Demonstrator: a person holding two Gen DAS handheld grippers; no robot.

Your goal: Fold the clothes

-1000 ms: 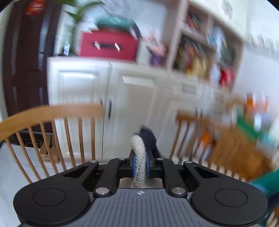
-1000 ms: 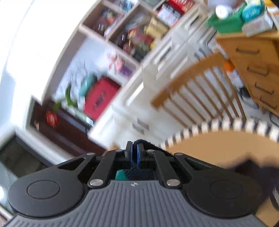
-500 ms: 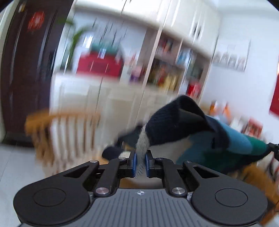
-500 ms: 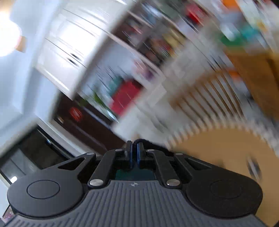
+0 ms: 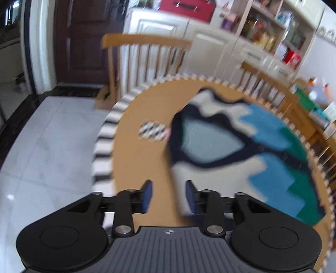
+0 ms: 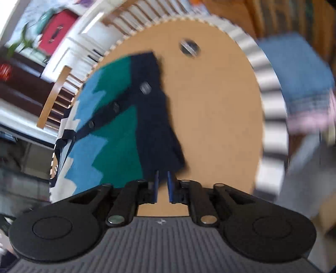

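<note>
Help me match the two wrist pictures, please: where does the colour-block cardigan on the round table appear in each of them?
Left wrist: the cardigan fills the centre and right, neckline towards the camera.
Right wrist: it lies left of centre, its navy hem nearest the gripper.
Shared landmark: the round table's striped rim; also the red case on the white cabinet.

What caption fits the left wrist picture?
Left gripper, jaws opening, over a knit cardigan spread on the round table.
</note>
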